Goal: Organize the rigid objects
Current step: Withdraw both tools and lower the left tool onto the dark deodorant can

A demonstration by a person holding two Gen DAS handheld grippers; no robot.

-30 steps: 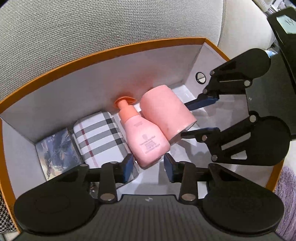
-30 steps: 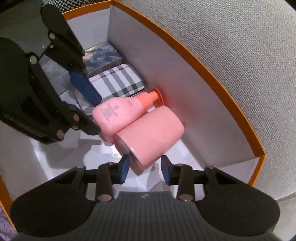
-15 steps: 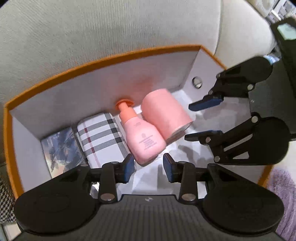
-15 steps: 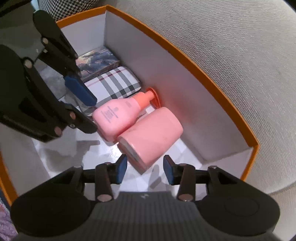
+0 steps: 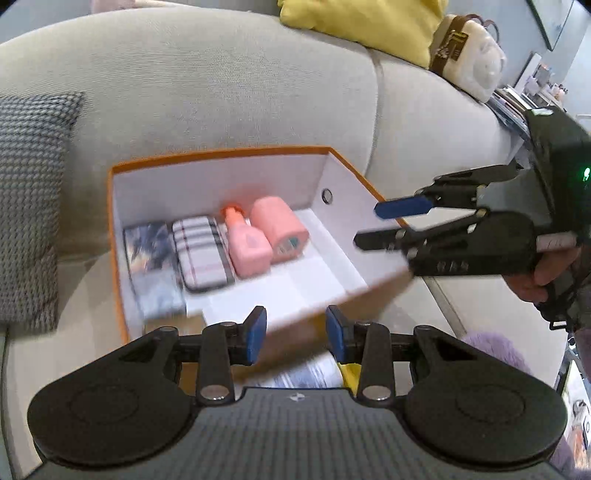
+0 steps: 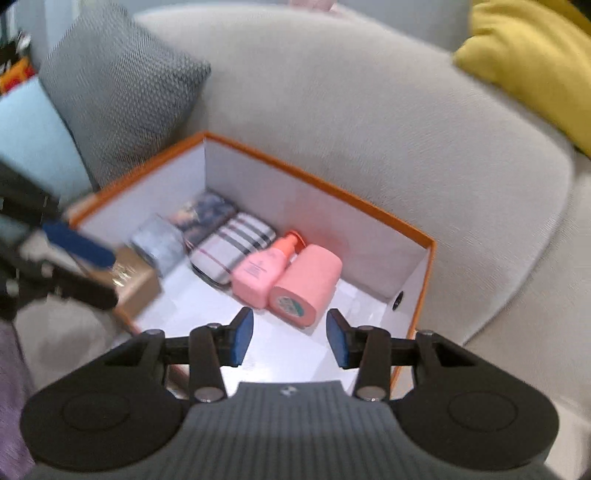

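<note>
orange box (image 6: 317,192) open above, items (image 6: 258,271) crowd far wall, near floor bare

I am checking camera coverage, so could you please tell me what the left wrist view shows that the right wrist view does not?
Only the left wrist view shows the cream bag on the sofa back and the person's hand holding the right gripper.

Only the right wrist view shows the light blue cushion and the small brown box.

Both show the orange box, pink pump bottle, pink cylinder, plaid case, grey sofa and yellow cushion.
</note>
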